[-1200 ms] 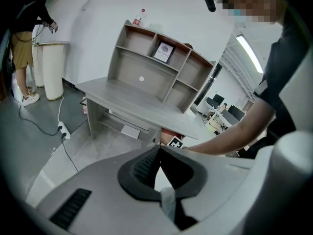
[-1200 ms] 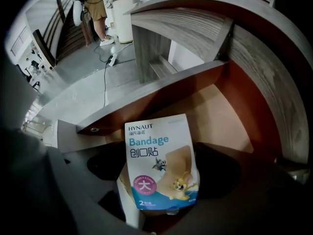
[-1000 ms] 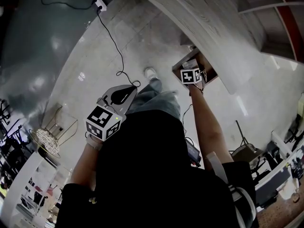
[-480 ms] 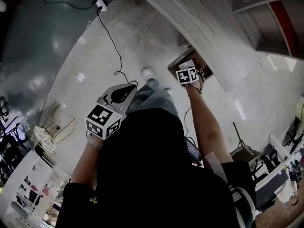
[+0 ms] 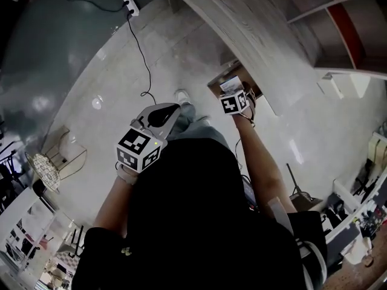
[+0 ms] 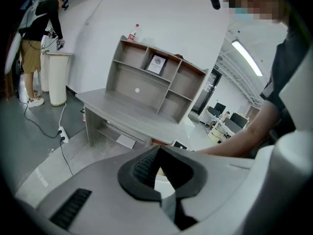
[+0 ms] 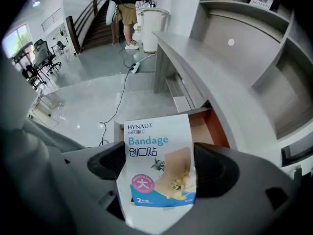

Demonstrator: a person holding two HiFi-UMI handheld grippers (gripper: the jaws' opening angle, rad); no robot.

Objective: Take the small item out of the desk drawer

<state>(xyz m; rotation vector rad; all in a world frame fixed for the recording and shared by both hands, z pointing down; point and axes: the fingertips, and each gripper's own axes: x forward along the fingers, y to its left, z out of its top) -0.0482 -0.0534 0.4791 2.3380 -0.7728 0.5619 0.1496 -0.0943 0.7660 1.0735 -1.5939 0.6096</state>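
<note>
A white and blue bandage packet (image 7: 159, 160) stands upright between the jaws of my right gripper (image 7: 159, 173), which is shut on it. In the head view the packet (image 5: 229, 84) sits just over the open wooden drawer (image 5: 216, 84) beneath the grey desk (image 5: 242, 29), with the right gripper (image 5: 233, 93) held above the drawer's front. Behind the packet the drawer (image 7: 208, 126) shows a bare brown floor. My left gripper (image 5: 164, 112) hangs over the floor to the left, away from the desk. Its jaws (image 6: 159, 153) meet at the tips, holding nothing.
A power strip (image 5: 131, 6) and a black cable (image 5: 142, 59) lie on the floor left of the desk. A wire-frame stool (image 5: 45, 165) stands at far left. A shelf unit (image 6: 156, 80) sits on the desk. Another person (image 7: 128, 6) stands by a white bin (image 7: 151, 31).
My right gripper has drawn back a little from the drawer toward me, still carrying the packet. The left gripper has kept its place, and the head view has shifted slightly.
</note>
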